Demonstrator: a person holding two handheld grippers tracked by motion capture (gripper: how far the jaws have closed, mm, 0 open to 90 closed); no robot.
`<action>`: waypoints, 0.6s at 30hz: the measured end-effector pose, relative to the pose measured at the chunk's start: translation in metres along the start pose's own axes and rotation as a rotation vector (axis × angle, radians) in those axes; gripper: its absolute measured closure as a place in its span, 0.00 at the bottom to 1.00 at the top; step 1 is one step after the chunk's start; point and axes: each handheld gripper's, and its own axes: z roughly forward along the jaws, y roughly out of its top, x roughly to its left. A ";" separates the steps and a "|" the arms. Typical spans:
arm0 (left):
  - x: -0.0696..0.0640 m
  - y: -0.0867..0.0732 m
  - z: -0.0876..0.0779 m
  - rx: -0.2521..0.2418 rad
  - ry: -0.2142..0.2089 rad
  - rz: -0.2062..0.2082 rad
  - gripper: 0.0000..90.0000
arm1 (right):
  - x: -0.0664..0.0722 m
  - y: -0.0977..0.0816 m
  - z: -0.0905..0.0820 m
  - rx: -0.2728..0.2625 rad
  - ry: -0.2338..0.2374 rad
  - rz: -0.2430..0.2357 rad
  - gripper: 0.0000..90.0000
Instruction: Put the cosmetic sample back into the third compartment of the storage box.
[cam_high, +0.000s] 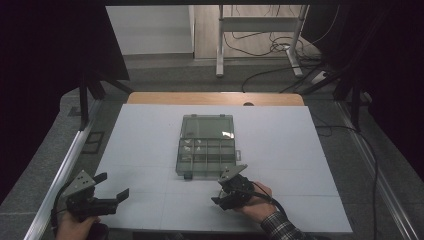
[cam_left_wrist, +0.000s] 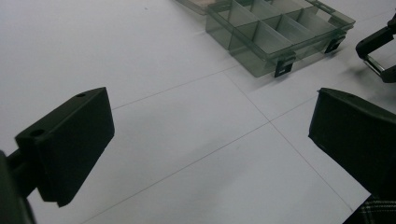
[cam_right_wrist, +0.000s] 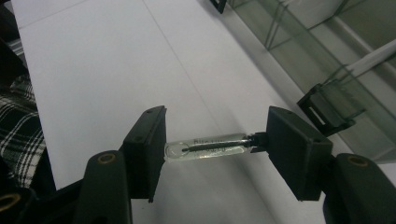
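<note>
A small clear glass vial (cam_right_wrist: 210, 147) with a dark stopper end lies lengthwise between the pads of my right gripper (cam_right_wrist: 212, 140), which is shut on its two ends just above the white table. In the high view that right gripper (cam_high: 219, 192) sits at the front edge of a smoky transparent organizer box (cam_high: 179, 155), whose lid is folded back and whose compartments hold a few small pale items. My left gripper (cam_high: 112, 186) rests at the front left with its jaws wide apart and nothing between them; in its own view the left gripper (cam_left_wrist: 210, 135) frames bare table.
The box's black latches (cam_right_wrist: 329, 109) face the person, close to the right gripper. The box (cam_left_wrist: 280, 32) lies ahead and right of the left gripper. A white mat (cam_high: 150, 130) covers the table, with metal rails along both sides and desk legs and cables beyond.
</note>
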 end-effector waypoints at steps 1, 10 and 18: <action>0.000 0.000 0.000 0.000 0.000 0.000 0.01 | 0.000 0.000 -0.001 -0.001 -0.002 0.002 0.44; 0.000 0.000 0.000 0.002 0.001 0.000 0.01 | -0.004 0.004 -0.007 -0.027 -0.007 0.012 0.44; 0.000 0.000 0.000 0.002 0.002 0.000 0.01 | -0.009 0.009 -0.014 -0.056 -0.024 0.032 0.44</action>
